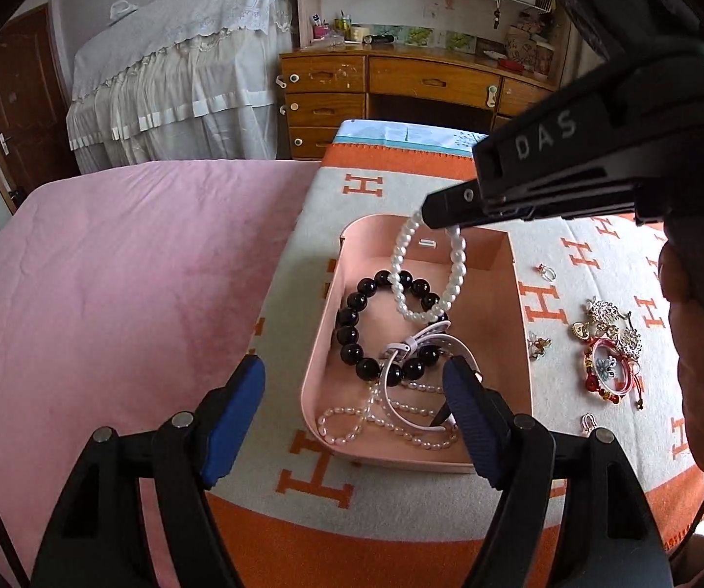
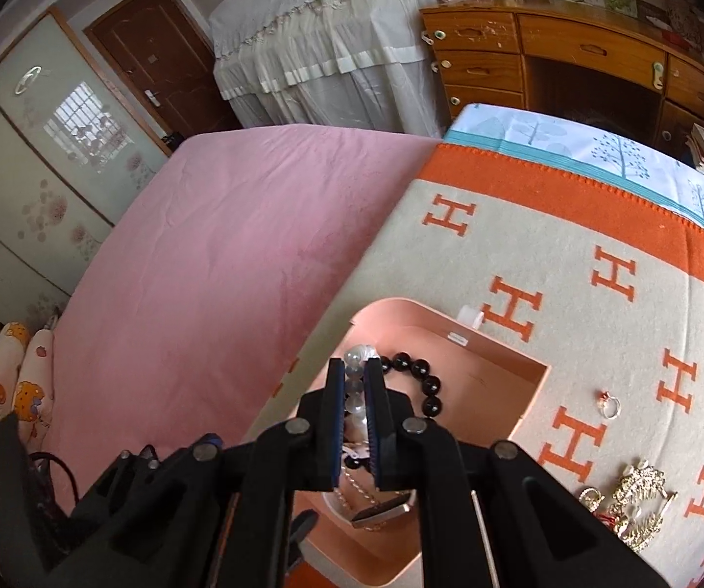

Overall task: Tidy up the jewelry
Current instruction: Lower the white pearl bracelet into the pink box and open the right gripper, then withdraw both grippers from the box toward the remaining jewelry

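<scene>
A pink open box [image 1: 322, 323] lies on the orange-and-cream blanket. Inside it are a black bead bracelet [image 1: 352, 323], a white strap watch [image 1: 415, 343] and a string of small pearls [image 1: 376, 421]. My right gripper [image 1: 442, 218] is shut on a white bead bracelet [image 1: 403, 269], which dangles over the box's far half. In the right wrist view the same bracelet [image 2: 355, 392] is pinched between the closed pads of the right gripper [image 2: 354, 367]. My left gripper [image 1: 354, 377] stands open over the box's near end, nothing between its blue pads.
To the right of the box, loose jewelry lies on the blanket [image 1: 596, 264]: a ring [image 1: 546, 272], gold brooches [image 1: 601, 316], a red-corded bracelet [image 1: 609, 367] and small earrings [image 1: 539, 343]. A pink bedsheet [image 1: 131, 269] spreads on the left. A wooden desk [image 1: 400, 83] stands behind.
</scene>
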`<state>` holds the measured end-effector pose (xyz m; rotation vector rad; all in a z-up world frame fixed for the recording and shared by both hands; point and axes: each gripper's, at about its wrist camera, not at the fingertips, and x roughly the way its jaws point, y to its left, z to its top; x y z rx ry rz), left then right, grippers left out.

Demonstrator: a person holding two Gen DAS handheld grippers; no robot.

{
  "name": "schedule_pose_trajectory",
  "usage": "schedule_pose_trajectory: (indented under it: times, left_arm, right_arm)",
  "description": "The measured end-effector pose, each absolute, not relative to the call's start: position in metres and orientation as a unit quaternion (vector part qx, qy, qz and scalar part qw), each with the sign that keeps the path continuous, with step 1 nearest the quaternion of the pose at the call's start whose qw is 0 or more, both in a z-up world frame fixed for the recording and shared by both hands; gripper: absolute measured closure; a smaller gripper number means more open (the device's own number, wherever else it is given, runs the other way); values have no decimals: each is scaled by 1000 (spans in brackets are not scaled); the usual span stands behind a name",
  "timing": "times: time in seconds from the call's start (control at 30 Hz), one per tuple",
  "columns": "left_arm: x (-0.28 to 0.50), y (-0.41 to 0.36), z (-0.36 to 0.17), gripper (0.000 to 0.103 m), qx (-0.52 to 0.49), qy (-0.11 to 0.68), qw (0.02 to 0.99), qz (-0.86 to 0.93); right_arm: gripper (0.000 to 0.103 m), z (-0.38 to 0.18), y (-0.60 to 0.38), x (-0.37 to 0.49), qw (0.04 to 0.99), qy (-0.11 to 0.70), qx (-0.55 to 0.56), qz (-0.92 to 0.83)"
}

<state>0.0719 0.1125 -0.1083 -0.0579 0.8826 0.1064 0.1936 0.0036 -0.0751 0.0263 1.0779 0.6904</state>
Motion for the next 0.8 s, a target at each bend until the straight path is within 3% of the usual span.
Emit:
schedule_pose_trajectory:
  times: [0.2,0.3,0.4,0.8]
  left_arm:
    - [72,112,-110,29,-28,432,900,51]
    - [72,110,-110,22,-29,431,900,49]
    - [71,108,-109,21,-27,430,901,48]
    - [66,98,-105,21,-23,427,903,45]
  right_arm:
    - [88,-97,-12,199,796,538,1,275]
    - [81,-96,-21,195,799,535,4,274]
    - [69,-93,-28,190,806,526,6,272]
    - [69,-84,-49,167,803,519,27,293]
